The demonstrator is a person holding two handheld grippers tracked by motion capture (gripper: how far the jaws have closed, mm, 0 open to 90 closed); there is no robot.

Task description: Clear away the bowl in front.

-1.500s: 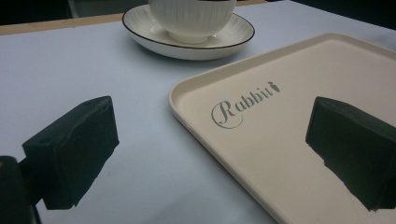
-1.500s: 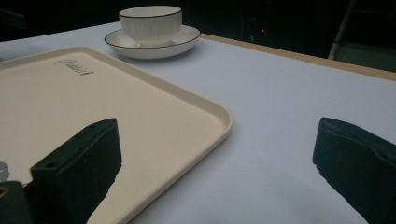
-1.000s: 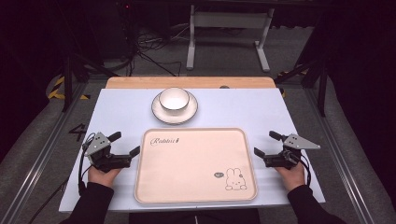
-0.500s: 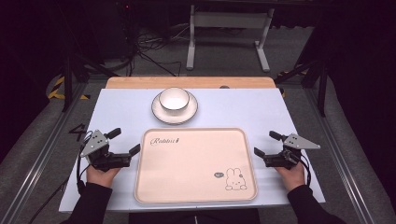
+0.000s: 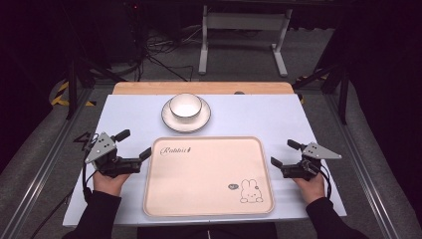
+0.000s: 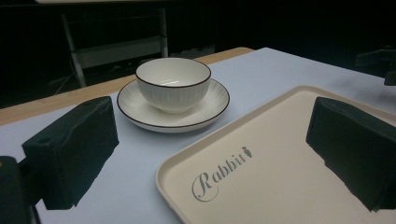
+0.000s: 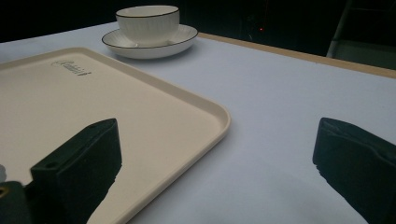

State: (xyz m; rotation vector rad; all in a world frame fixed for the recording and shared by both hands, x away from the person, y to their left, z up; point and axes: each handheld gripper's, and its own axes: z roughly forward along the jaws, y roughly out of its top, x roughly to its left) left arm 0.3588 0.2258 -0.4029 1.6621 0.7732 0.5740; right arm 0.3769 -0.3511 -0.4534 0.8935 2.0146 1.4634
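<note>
Since a second ago, my left claw has edged away from the tray. Both it and my right claw gape wide, holding nothing.

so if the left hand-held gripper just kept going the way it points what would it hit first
Most likely the tray: one jaw of the left hand-held gripper already hangs over its near corner. Beyond that lie the saucer and bowl, though depth is hard to judge.

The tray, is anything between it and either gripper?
Nothing visible. The left gripper and the right gripper sit open beside the tray's side edges, on bare table. The bowl and saucer stand beyond it.
</note>
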